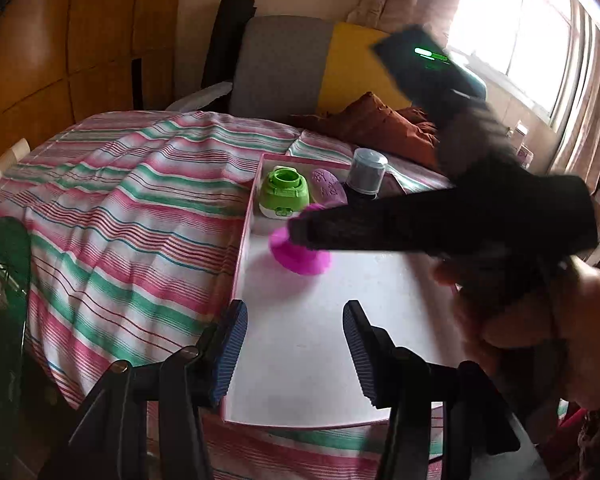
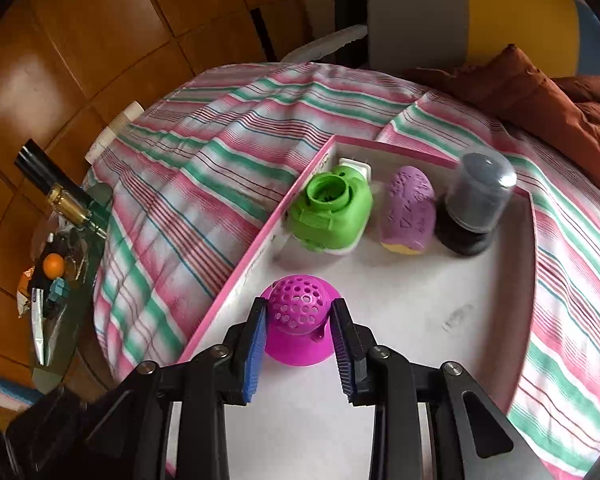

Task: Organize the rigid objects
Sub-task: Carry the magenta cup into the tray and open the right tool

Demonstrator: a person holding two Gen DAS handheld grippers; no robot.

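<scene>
A white tray with pink rim (image 2: 260, 236) lies on a striped cloth. At its far end stand a green device (image 2: 330, 210), a purple oval piece (image 2: 410, 208) and a dark cylinder with a clear cap (image 2: 476, 204). A magenta perforated dome (image 2: 298, 320) sits on the tray floor between the fingers of my right gripper (image 2: 300, 316); the pads flank its dome, with slight gaps showing. In the left wrist view the dome (image 1: 296, 254) is partly hidden by the right gripper (image 1: 300, 232). My left gripper (image 1: 296, 328) is open and empty over the tray's near end (image 1: 300, 360).
The striped cloth (image 1: 120, 208) covers the table. An orange-brown cloth (image 1: 380, 124) lies behind the tray, with a grey and yellow chair (image 1: 284, 64) beyond. A glass side table with small clutter (image 2: 60, 264) stands at the left.
</scene>
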